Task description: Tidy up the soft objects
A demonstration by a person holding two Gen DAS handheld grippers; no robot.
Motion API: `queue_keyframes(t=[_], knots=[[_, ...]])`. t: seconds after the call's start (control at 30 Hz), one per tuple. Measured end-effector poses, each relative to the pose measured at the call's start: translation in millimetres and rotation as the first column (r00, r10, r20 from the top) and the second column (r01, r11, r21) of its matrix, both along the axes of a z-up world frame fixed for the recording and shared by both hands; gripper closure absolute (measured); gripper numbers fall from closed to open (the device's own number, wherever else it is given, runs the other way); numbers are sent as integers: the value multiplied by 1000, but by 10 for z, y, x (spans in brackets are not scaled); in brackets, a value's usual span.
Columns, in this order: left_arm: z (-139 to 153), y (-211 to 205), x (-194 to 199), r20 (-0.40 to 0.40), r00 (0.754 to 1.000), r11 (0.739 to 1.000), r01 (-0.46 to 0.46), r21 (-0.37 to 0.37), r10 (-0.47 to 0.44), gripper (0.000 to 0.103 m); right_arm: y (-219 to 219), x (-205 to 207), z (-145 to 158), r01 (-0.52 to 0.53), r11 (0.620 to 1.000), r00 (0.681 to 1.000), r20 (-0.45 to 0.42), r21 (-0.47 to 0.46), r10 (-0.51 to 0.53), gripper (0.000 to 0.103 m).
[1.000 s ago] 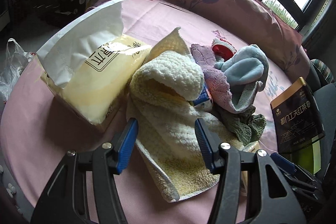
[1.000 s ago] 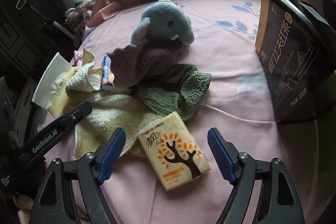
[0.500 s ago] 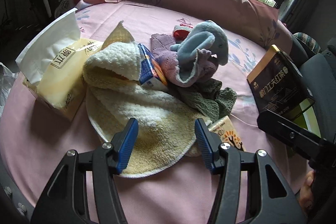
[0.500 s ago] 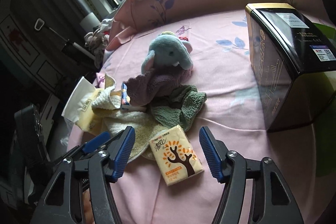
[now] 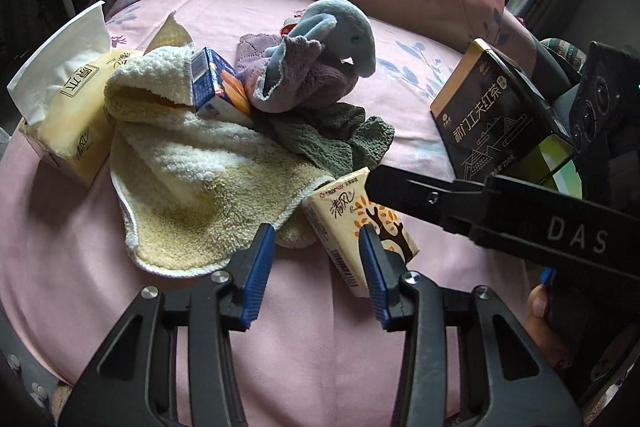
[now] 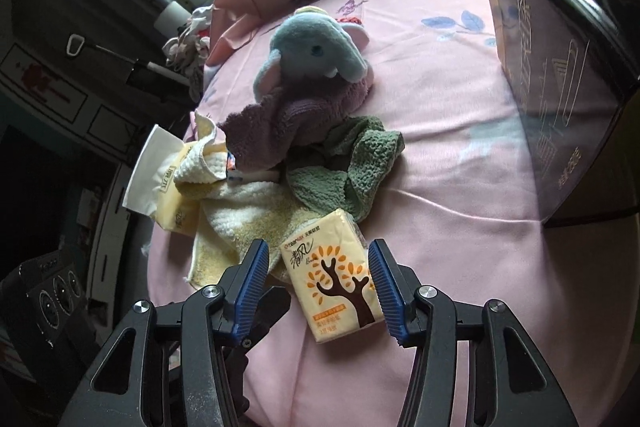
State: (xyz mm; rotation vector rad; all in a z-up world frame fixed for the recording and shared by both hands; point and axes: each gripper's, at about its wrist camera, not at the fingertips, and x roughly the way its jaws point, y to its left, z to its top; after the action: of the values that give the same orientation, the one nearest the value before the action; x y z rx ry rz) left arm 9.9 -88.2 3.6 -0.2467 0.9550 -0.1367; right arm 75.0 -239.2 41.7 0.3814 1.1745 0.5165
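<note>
Right wrist view: we see right claw [image 6: 318,285] closing, tissue pack [image 6: 334,277] between pads, not yet pinched. Left claw [image 5: 318,269] half-open, closing on nothing, right pad beside pack.

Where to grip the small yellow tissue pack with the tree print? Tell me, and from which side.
Grip the small yellow tissue pack across its two long edges, coming from above at its near end. It lies flat on the pink cloth, its far corner against the yellow towel. The right hand-held gripper already straddles it, jaws closing.
</note>
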Motion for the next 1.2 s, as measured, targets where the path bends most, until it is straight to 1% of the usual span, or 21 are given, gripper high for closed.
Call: queue_keyframes(t=[0.07, 0.13, 0.2, 0.33, 0.37, 0.4, 0.47, 0.53, 0.63, 0.7, 0.8, 0.87, 0.93, 1.03, 1.13, 1.2], knots=[[-48, -54, 26, -26, 999, 999, 26, -24, -27, 72, 28, 23, -81, -13, 1000, 1000, -24, -14, 13, 48], [-82, -117, 42, -33, 999, 999, 42, -32, -43, 75, 59, 27, -144, -23, 999, 999, -36, -42, 21, 48], [-108, -175, 60, -34, 998, 999, 44, -14, -45, 76, 73, 30, -198, -37, 998, 998, -48, -42, 35, 48], [-92, -233, 69, -14, 999, 999, 39, 14, -39, 76, 3, 66, -290, -30, 999, 997, -74, 23, 31, 49], [-75, -240, 65, -9, 999, 999, 37, 24, -36, 76, -15, 72, -304, -21, 999, 996, -84, 32, 23, 53], [-49, -250, 55, 1, 999, 999, 32, 38, -32, 76, -24, 68, -301, -18, 999, 996, -86, 33, 21, 54], [20, -293, 23, 25, 999, 996, 20, 82, -23, 76, -14, 37, -244, -27, 999, 997, -68, 43, 29, 55], [108, -341, -15, 61, 998, 992, 23, 121, -30, 76, -9, -3, -131, -34, 999, 999, -23, 43, 35, 55], [288, -372, -74, 111, 993, 991, 21, 129, -36, 76, -64, -52, 56, -25, 997, 999, 31, 70, 23, 55], [427, -410, -129, 146, 988, 991, 35, 128, -54, 76, -144, -83, 189, -6, 995, 998, 64, 98, 0, 55], [623, -545, -207, 224, 969, 988, 73, 137, -103, 76, -302, -167, 436, 30, 993, 989, 139, 111, -45, 55], [735, -663, -255, 286, 948, 985, 105, 139, -141, 76, -418, -240, 605, 62, 992, 977, 198, 110, -83, 55], [799, -757, -268, 335, 925, 982, 146, 116, -177, 76, -540, -307, 747, 106, 990, 960, 248, 91, -126, 55], [907, -939, -244, 386, 893, 972, 219, 80, -233, 76, -741, -405, 928, 188, 981, 925, 325, 52, -195, 55], [1023, -1186, -223, 423, 861, 958, 276, 79, -283, 76, -968, -449, 1069, 247, 968, 888, 393, 34, -240, 55], [1065, -1364, -179, 429, 845, 945, 317, 78, -319, 76, -1160, -464, 1113, 293, 955, 866, 412, 42, -284, 55]])
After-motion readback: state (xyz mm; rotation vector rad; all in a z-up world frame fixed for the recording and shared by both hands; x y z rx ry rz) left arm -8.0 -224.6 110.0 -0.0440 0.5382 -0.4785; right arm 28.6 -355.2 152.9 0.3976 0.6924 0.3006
